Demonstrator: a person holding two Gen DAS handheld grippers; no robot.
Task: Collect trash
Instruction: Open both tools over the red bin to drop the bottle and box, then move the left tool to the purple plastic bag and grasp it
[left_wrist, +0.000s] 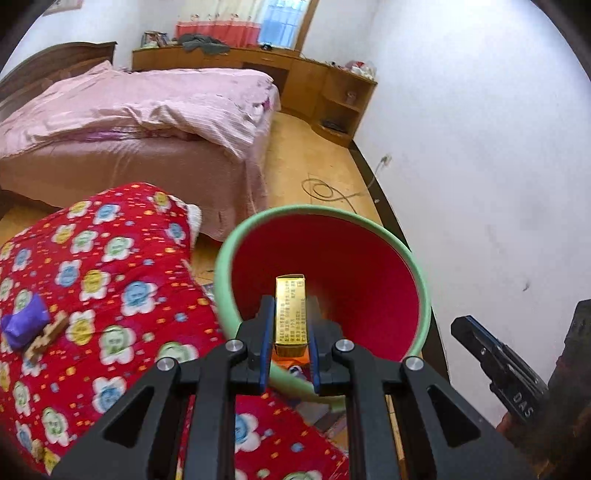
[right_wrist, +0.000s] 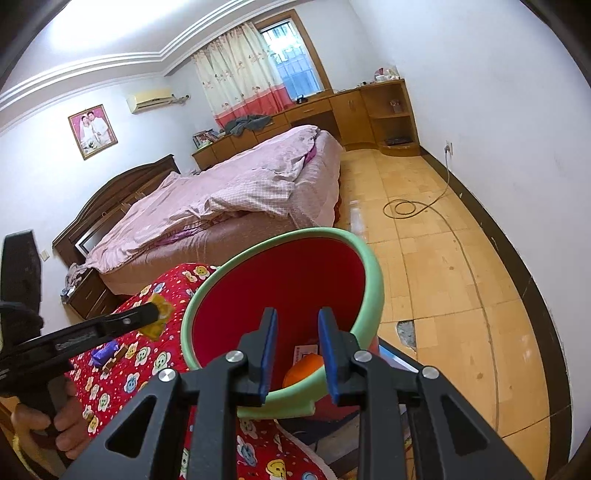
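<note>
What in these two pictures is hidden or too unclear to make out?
- Left wrist view: the print on the gold box is too small to read.
- Right wrist view: the bin rim and the right gripper hide most of its contents.
- Both views: the purple wrapper is too small to identify.

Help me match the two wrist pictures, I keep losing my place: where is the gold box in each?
Left wrist: gold box at lower centre, clamped in the left gripper over the red bin.
Right wrist: gold box at left of middle, at the left gripper's tip, over the red quilt.
Shared landmark: the bin's green rim.
</note>
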